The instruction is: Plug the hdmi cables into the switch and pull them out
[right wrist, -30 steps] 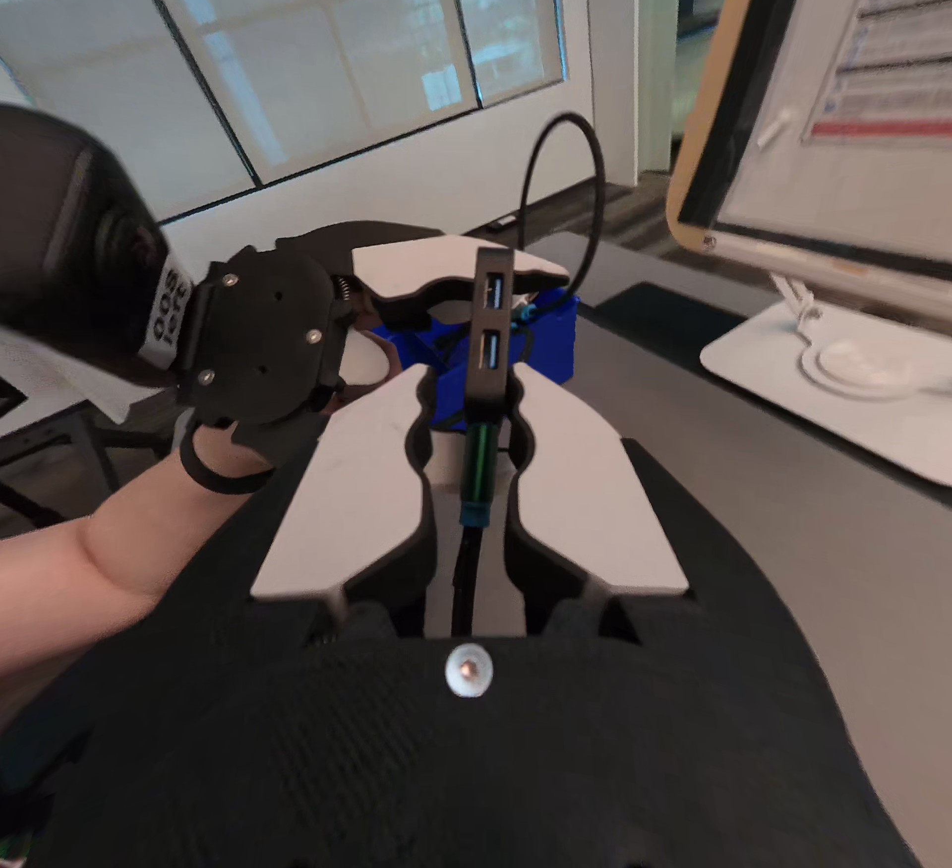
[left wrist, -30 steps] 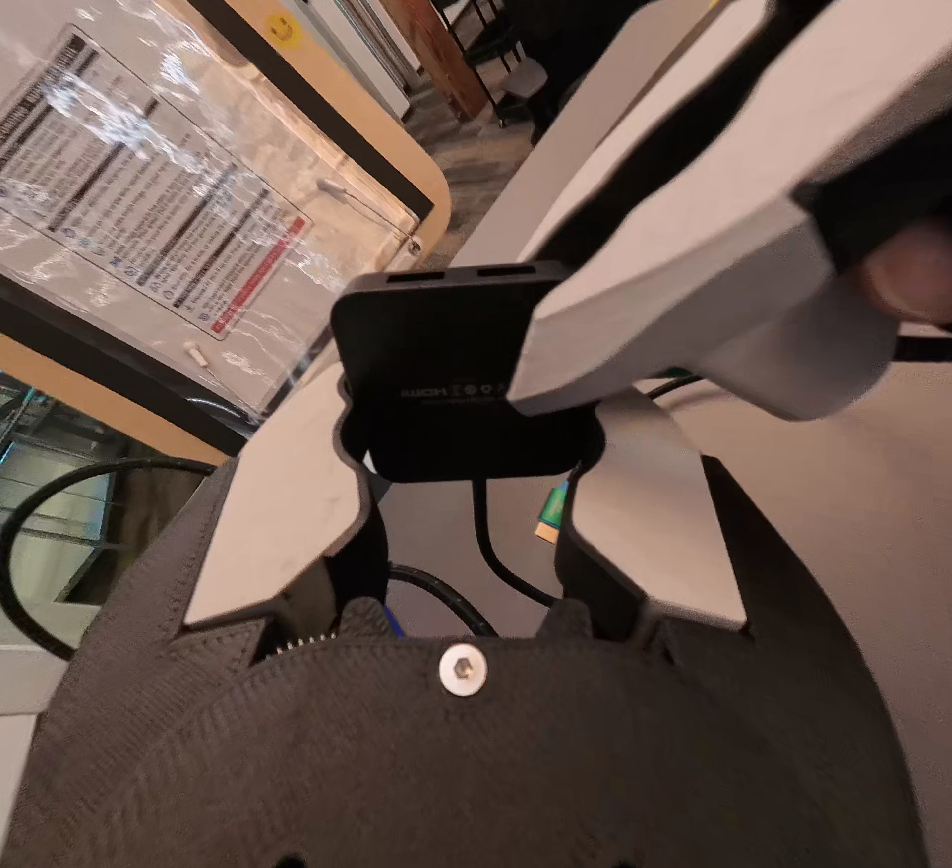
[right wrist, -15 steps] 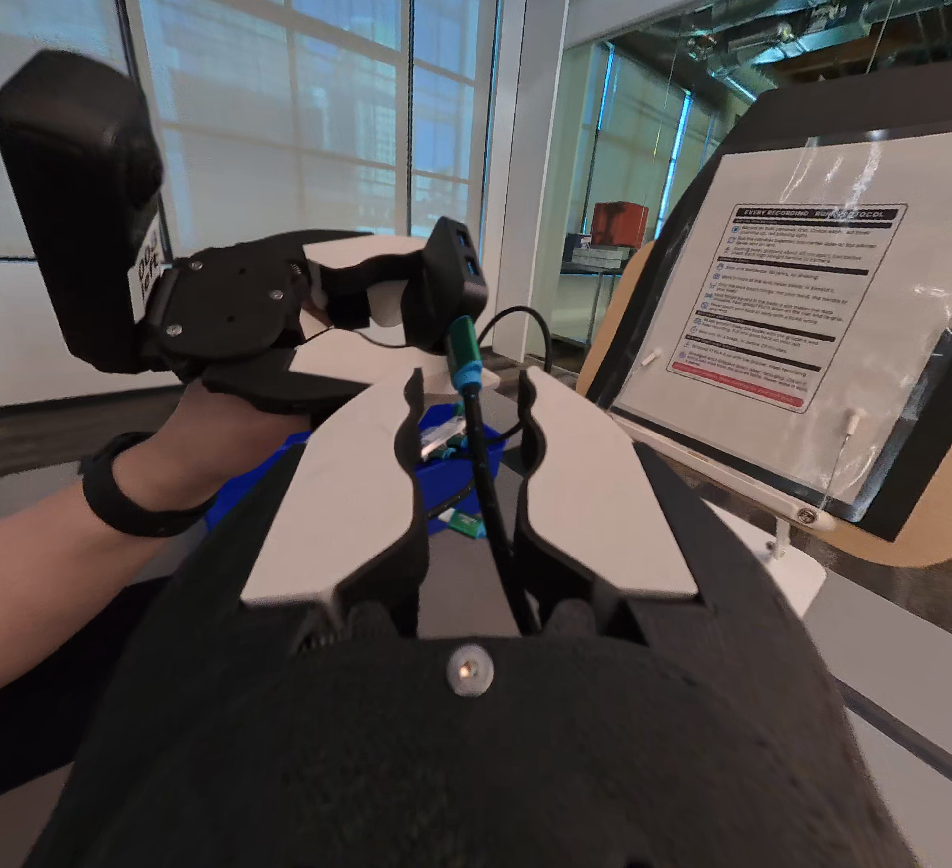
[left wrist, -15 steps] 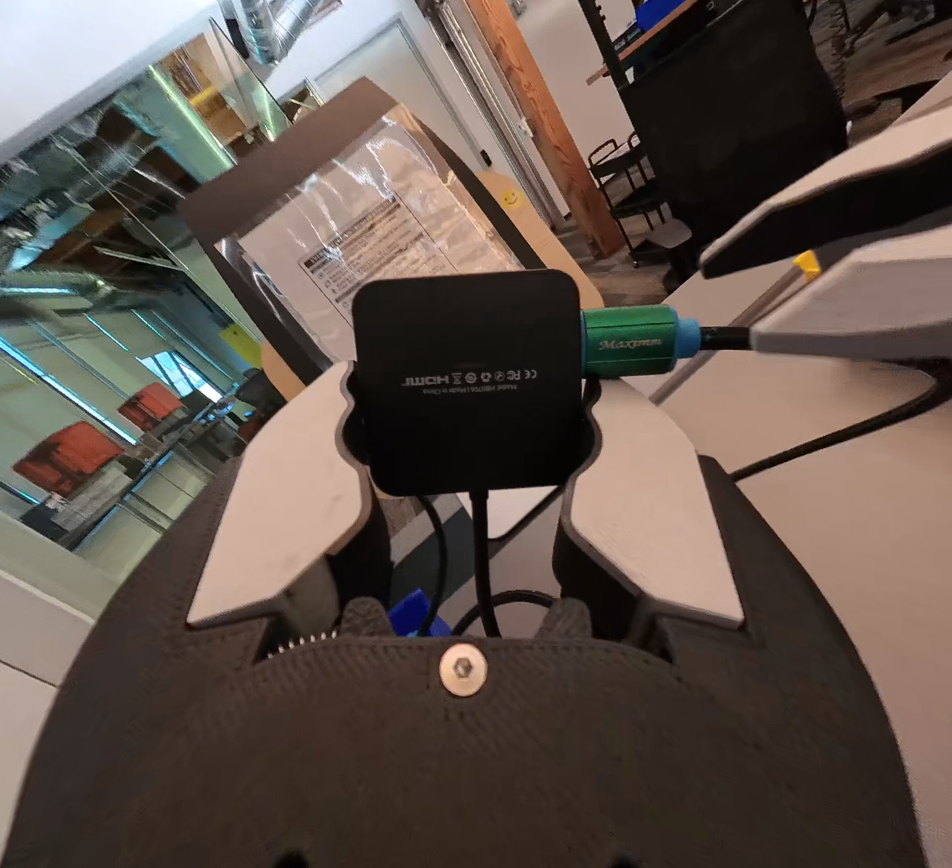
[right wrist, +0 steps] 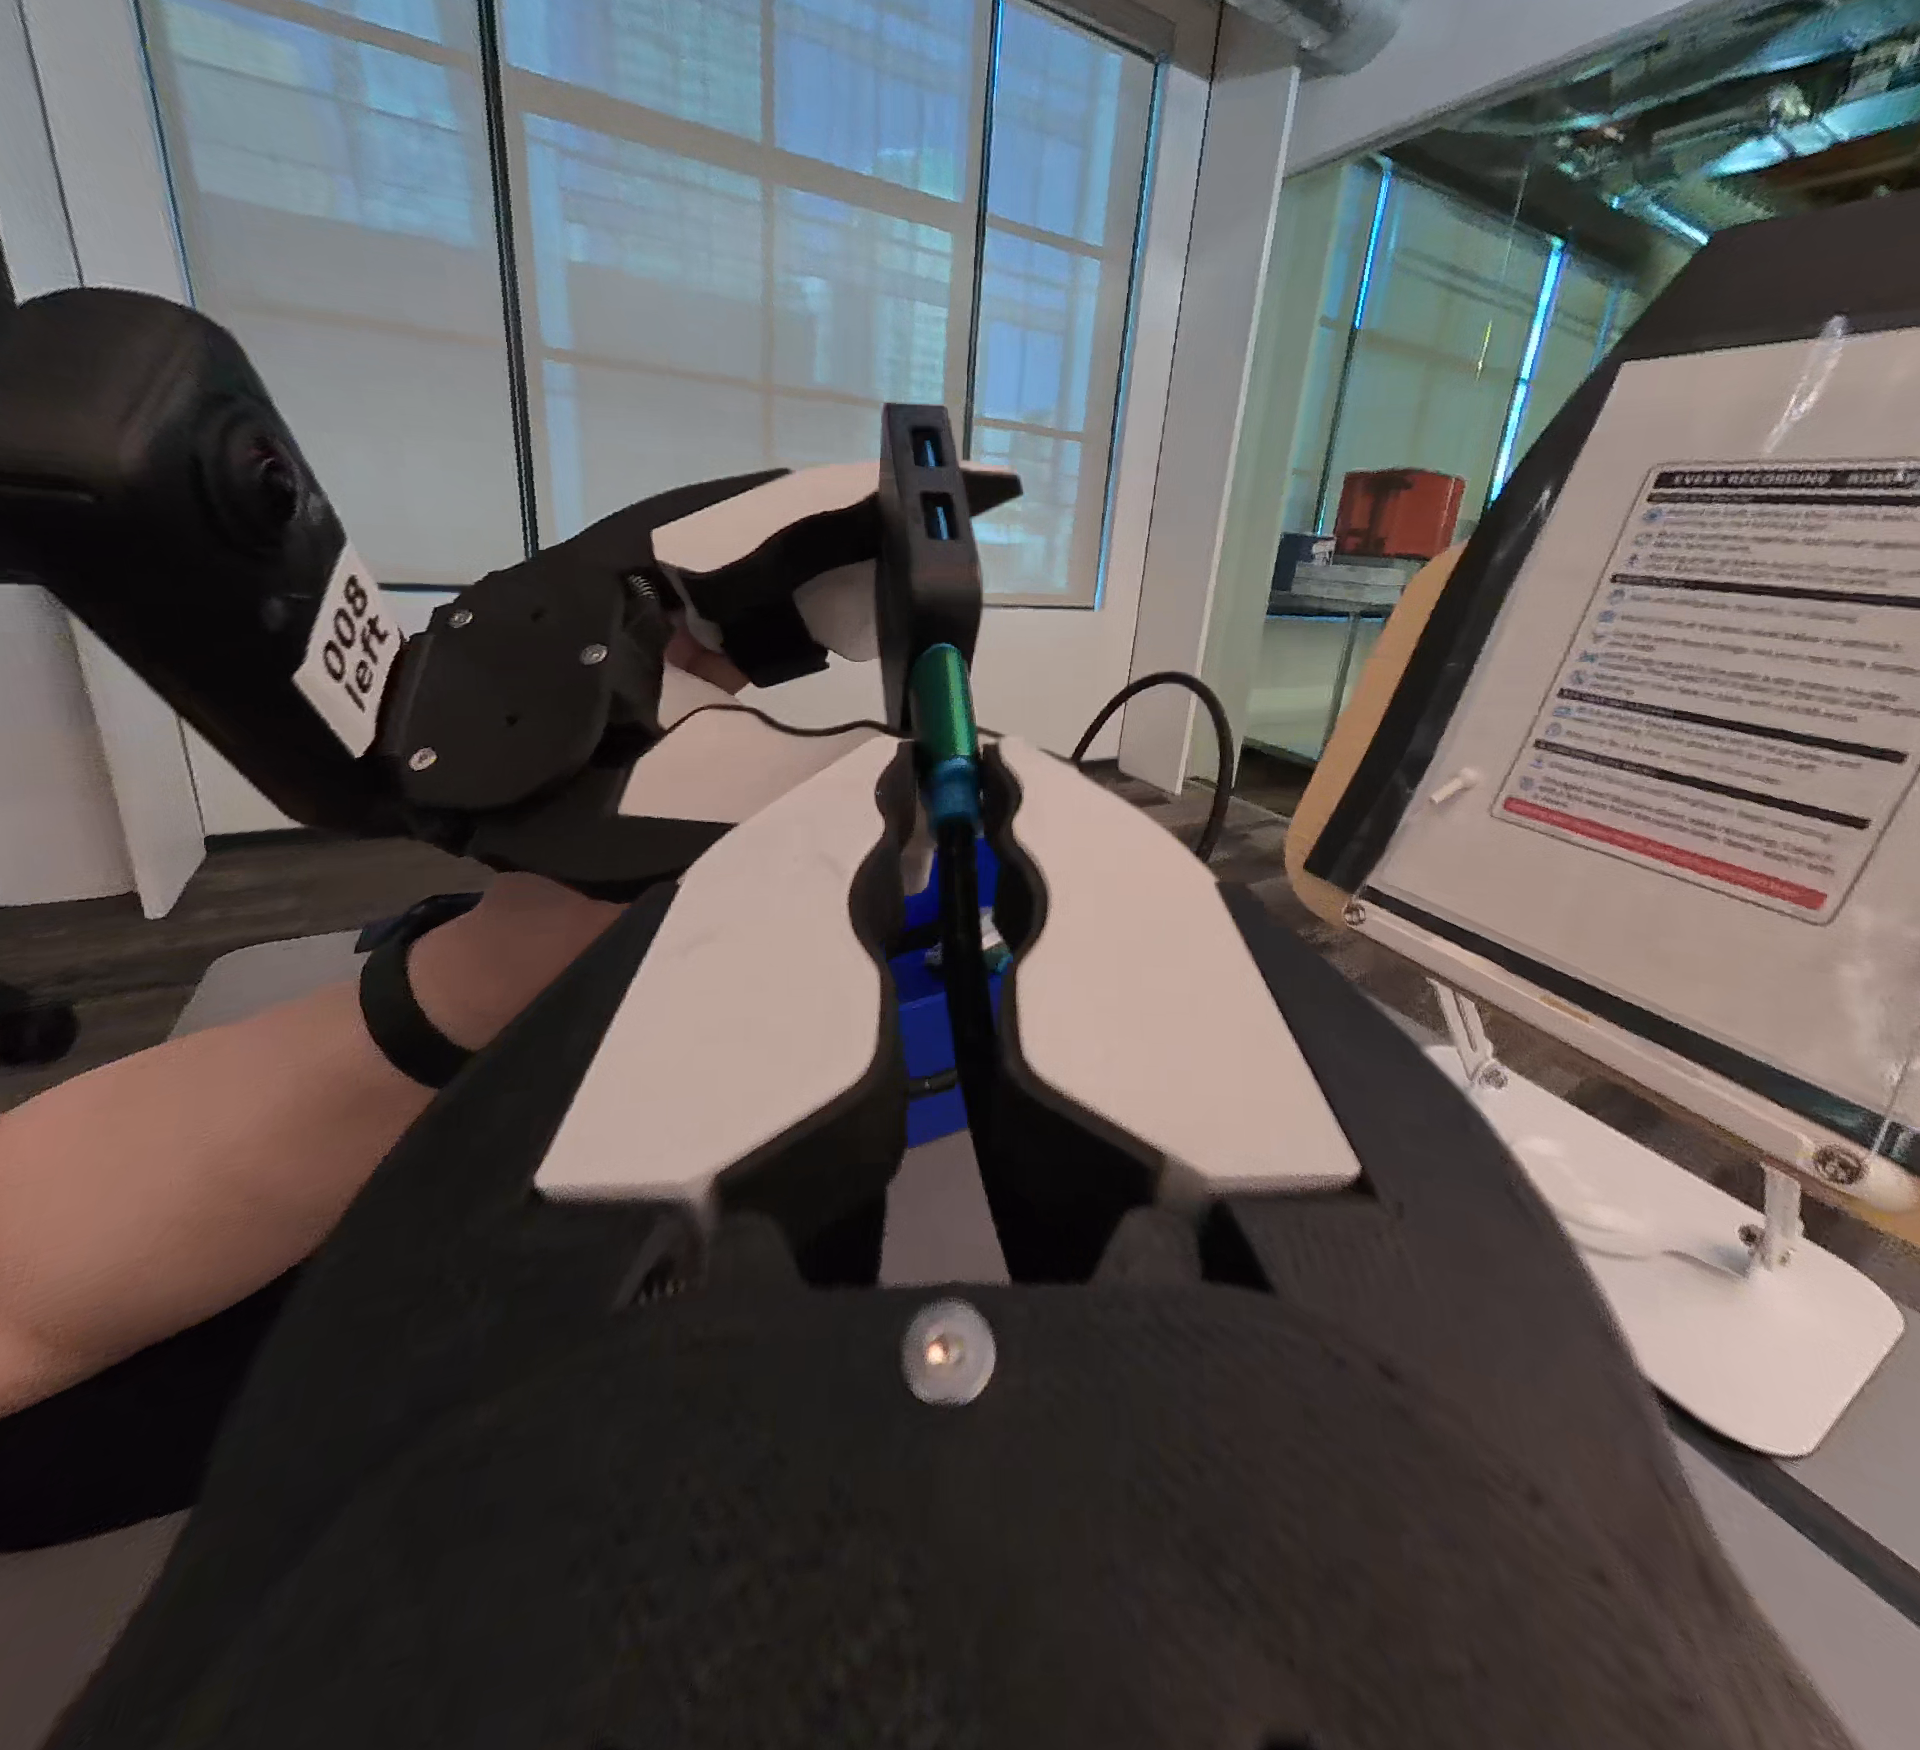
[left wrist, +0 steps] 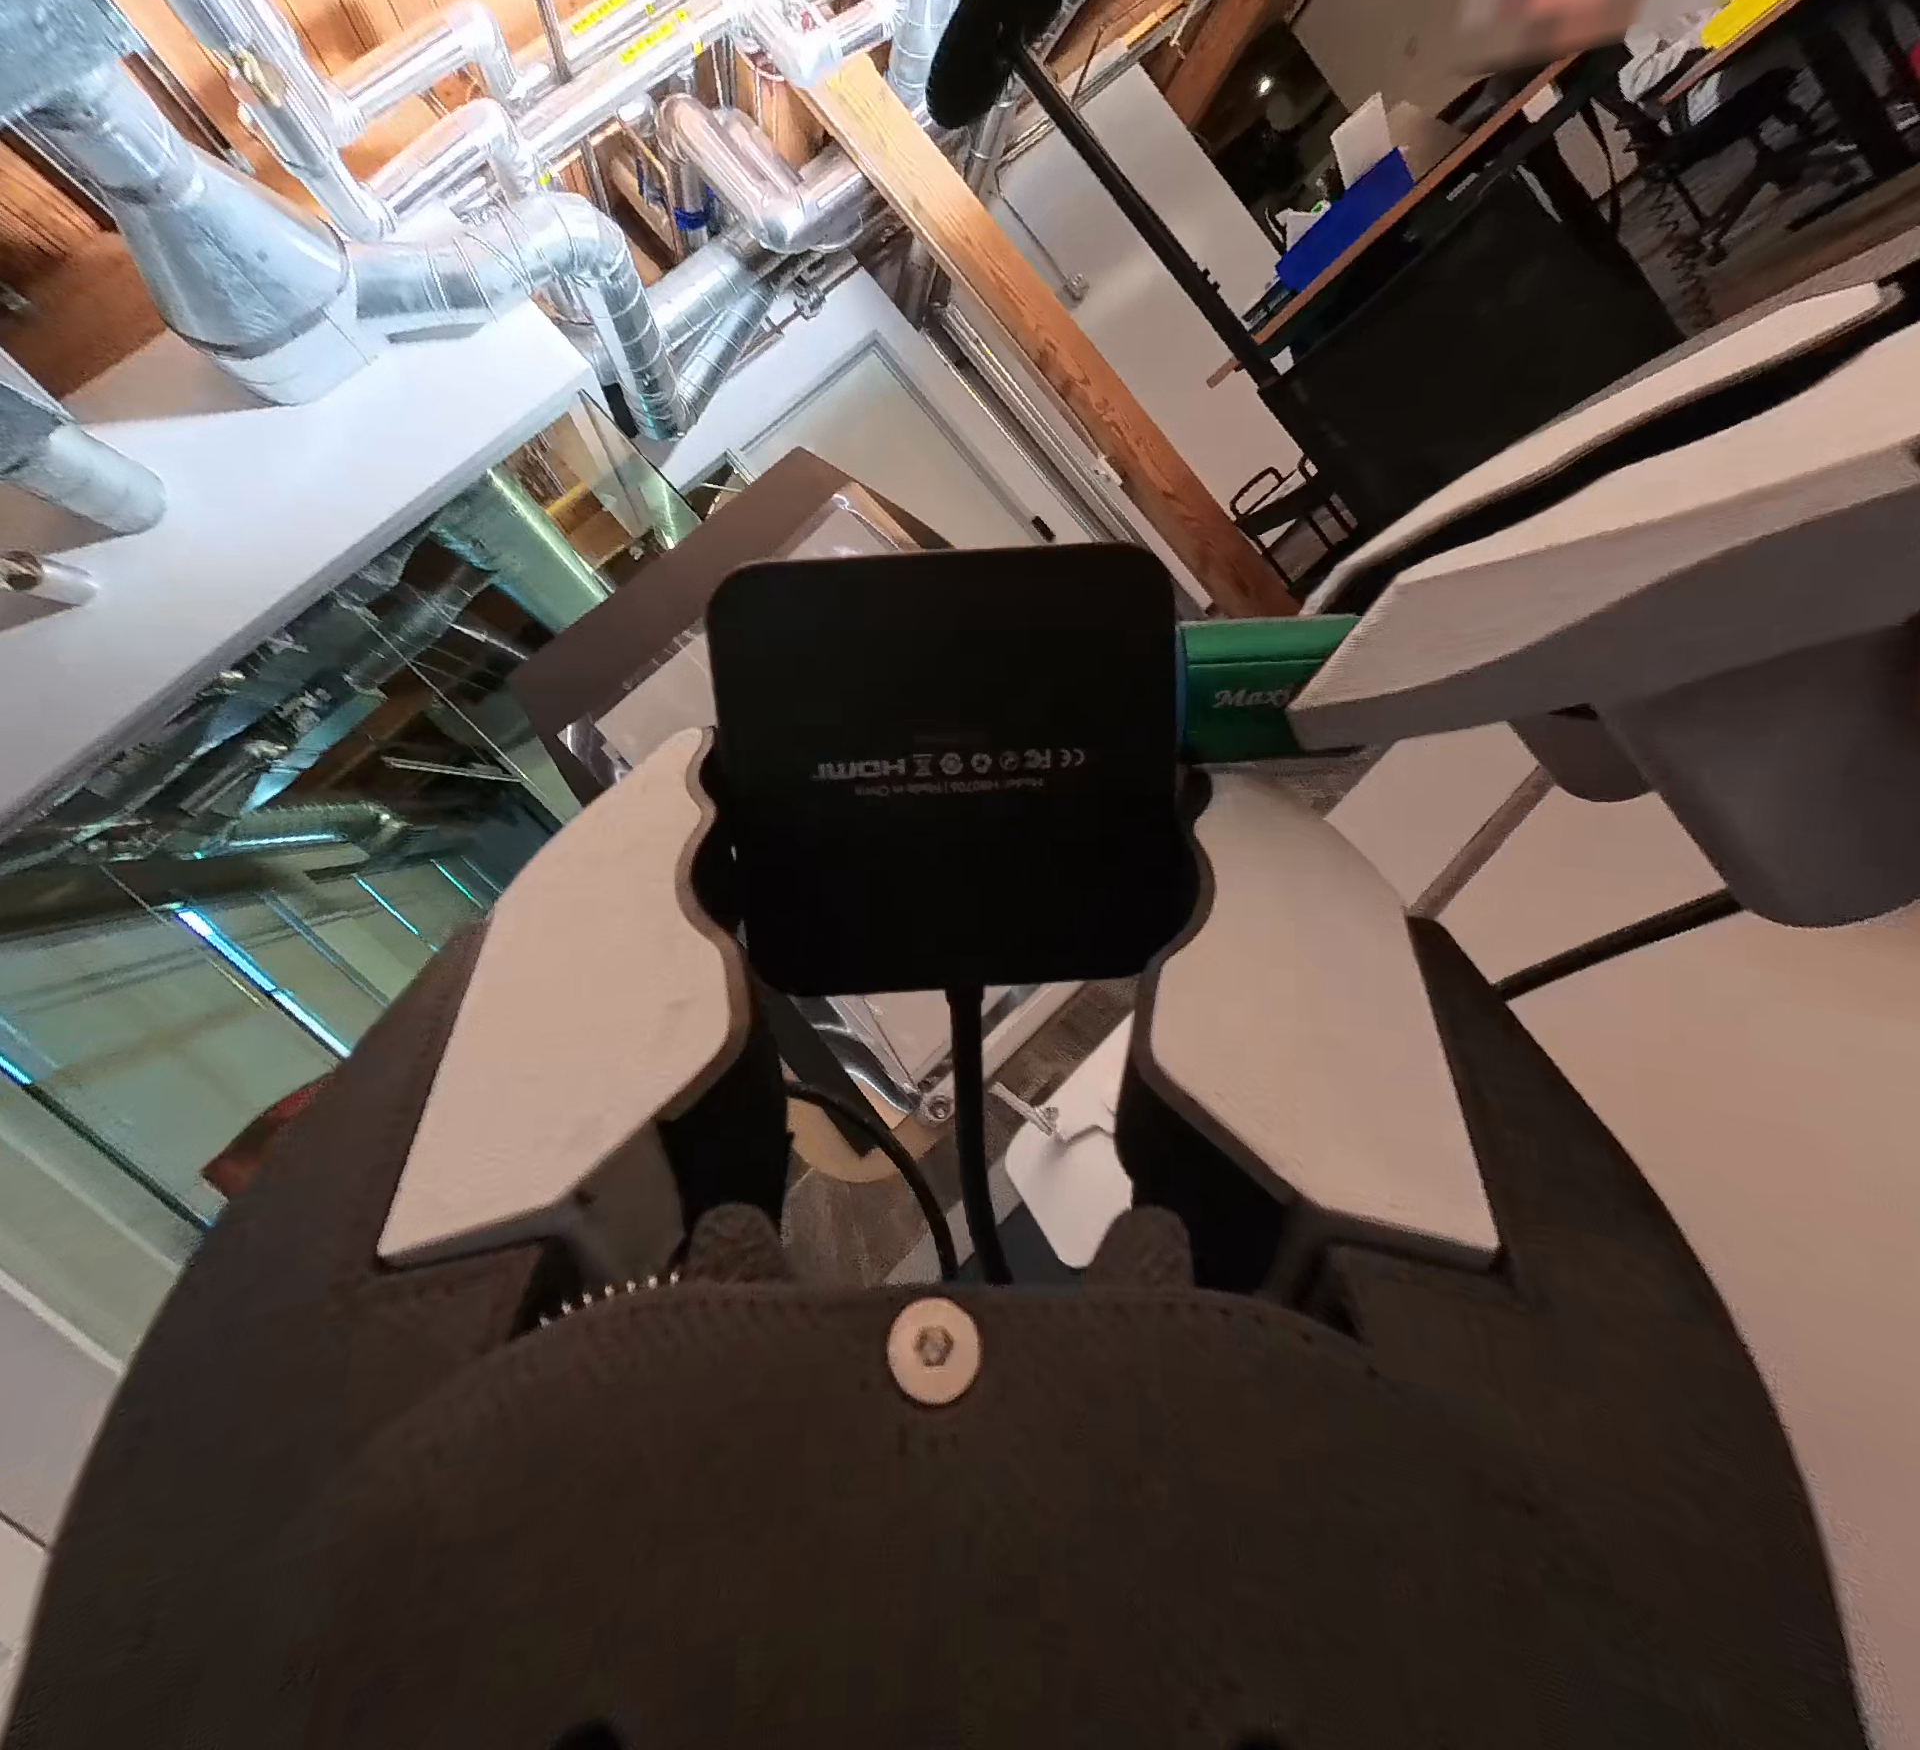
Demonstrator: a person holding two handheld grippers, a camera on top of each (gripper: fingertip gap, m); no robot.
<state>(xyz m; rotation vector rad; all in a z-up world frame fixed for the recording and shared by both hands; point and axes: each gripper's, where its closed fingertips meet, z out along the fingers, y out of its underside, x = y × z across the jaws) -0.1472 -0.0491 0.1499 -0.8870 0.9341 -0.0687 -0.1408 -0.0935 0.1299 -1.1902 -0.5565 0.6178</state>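
My left gripper [left wrist: 951, 796] is shut on the black HDMI switch [left wrist: 945, 765] and holds it upright in the air. The switch's own black lead [left wrist: 971, 1129] hangs down between the fingers. A green HDMI plug [left wrist: 1236, 682] sits in the switch's right side. In the right wrist view the switch [right wrist: 925, 557] is edge-on, two blue ports facing me. My right gripper [right wrist: 951, 765] is closed around the green plug [right wrist: 940, 703] at its blue collar, with the black cable [right wrist: 971, 973] running back between the fingers. The right gripper's fingers [left wrist: 1558, 620] cover the plug's rear in the left wrist view.
A sign stand with a laminated sheet [right wrist: 1683, 692] on a white base [right wrist: 1714, 1305] stands to the right. A blue bin [right wrist: 925, 983] lies on the grey table below the grippers. The person's forearm [right wrist: 208, 1129] and the left gripper body [right wrist: 520, 661] are at left.
Both grippers have tilted upward. Half a second ago my right gripper was back on the cable with its jaws wider; now it is forward on the green plug and closed. The plug stays in the switch.
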